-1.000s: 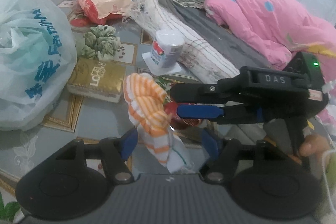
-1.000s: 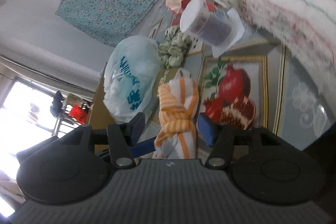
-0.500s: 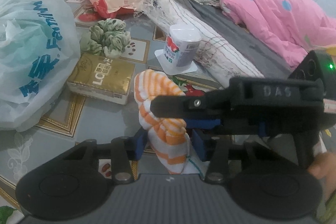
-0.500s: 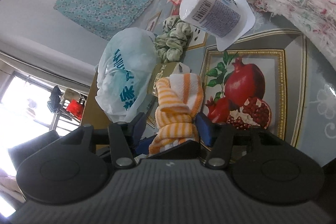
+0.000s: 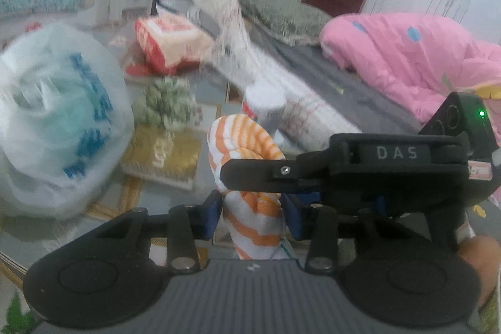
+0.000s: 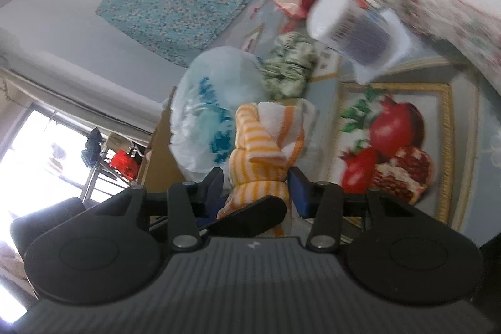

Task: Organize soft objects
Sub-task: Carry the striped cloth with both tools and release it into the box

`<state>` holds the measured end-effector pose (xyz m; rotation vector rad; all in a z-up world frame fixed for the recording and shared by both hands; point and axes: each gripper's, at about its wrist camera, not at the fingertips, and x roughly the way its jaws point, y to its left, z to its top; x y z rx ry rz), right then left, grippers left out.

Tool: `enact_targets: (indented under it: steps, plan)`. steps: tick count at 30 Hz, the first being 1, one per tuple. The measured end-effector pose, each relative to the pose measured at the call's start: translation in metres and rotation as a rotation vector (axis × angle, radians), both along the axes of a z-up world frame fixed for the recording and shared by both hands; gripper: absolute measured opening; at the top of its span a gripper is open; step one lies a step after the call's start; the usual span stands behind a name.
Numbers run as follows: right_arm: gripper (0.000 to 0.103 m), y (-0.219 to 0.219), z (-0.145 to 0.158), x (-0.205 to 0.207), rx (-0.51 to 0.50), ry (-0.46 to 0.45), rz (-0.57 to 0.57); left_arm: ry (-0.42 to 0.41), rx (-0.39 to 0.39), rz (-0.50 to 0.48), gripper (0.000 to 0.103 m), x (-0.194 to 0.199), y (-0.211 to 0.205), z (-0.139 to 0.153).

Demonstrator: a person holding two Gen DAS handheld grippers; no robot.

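Note:
An orange-and-white striped knotted cloth (image 5: pixel 242 146) is held upright above the table. My left gripper (image 5: pixel 252 213) is shut on its lower part. My right gripper (image 6: pixel 260 190) is shut on the same cloth (image 6: pixel 266 146) and reaches in from the right across the left wrist view, its black finger (image 5: pixel 266 177) lying over the cloth. A green scrunchie (image 5: pixel 164 104) lies on the table behind; it also shows in the right wrist view (image 6: pixel 289 64).
A white plastic bag (image 5: pixel 53 127) sits at the left, a gold box (image 5: pixel 162 155) beside it. A white cup (image 5: pixel 264 105), a red-and-cream pack (image 5: pixel 169 41) and a rolled woven mat (image 5: pixel 250 64) lie behind. A pink blanket (image 5: pixel 407 58) is at the right.
Both grippers have closed on the striped cloth, which was loose between open jaws a second ago. The cloth has been lifted and the views have tilted up; the background is blurred by motion.

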<state>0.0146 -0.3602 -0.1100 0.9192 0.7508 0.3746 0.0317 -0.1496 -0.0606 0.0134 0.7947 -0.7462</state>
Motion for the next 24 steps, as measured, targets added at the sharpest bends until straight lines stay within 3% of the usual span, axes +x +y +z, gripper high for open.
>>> enact_targets:
  steps: [12, 17, 24]
  plan:
    - [0.046, 0.049, 0.075, 0.033, -0.048, -0.161, 0.141, -0.180, -0.051, 0.163, 0.043, -0.009, 0.057, 0.064]
    - [0.047, 0.102, 0.113, 0.070, -0.058, -0.221, 0.280, -0.262, -0.042, 0.307, 0.045, -0.008, 0.106, 0.098]
    - [0.049, 0.217, 0.141, 0.134, 0.004, -0.207, 0.545, -0.282, 0.028, 0.537, 0.046, -0.002, 0.196, 0.130]
